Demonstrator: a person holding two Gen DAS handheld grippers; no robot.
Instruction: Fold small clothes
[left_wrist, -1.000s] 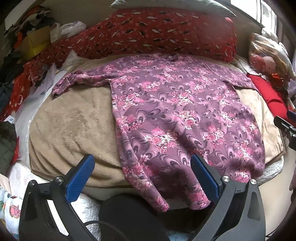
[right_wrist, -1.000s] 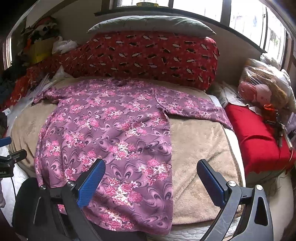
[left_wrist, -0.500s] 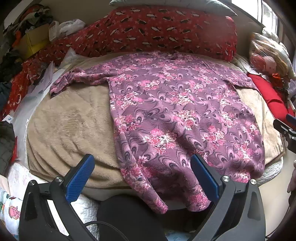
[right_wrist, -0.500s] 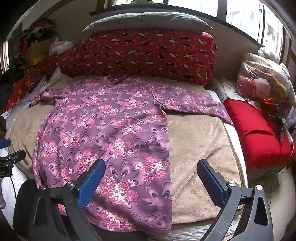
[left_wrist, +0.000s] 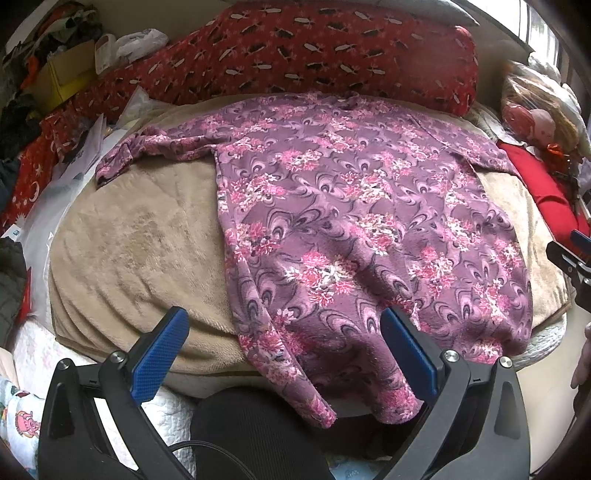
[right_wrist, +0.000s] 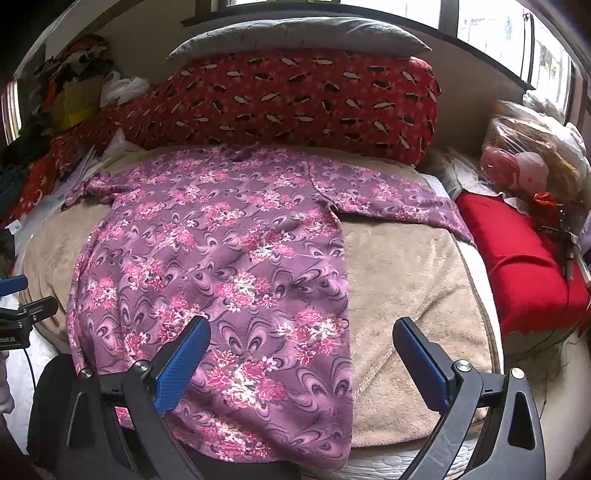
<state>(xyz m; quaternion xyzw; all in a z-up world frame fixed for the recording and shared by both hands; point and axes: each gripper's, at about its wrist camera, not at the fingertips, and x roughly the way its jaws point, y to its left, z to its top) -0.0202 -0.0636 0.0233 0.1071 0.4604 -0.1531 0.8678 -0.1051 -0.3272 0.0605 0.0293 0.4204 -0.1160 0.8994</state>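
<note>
Nothing much has moved since 1 second ago, honestly: both my views have just crept a touch closer to the bed, and the dress lies where it did.

My left gripper is spread wide with nothing between its 2 blue pads, hanging low in the frame over the near edge of the bed. My right gripper is the same, released and holding nothing, its left pad over the hem and its right pad over bare blanket. Each gripper also peeks into the other's view, at the right edge of the left view and at the left edge of the right view.

Just past the fingers, the purple floral dress is laid out flat, sleeves spread to either side, neck toward the top of the frame. Its hem droops over the near edge of the bed at lower center in the left view. It rests on a tan fleece blanket, which shows bare to the left of the dress in the left view and to the right in the right view.

Further out, a long red patterned bolster runs across the top, with a grey pillow on it. A plain red cushion sits at the right edge, and a doll in plastic wrap sits above it.
</note>
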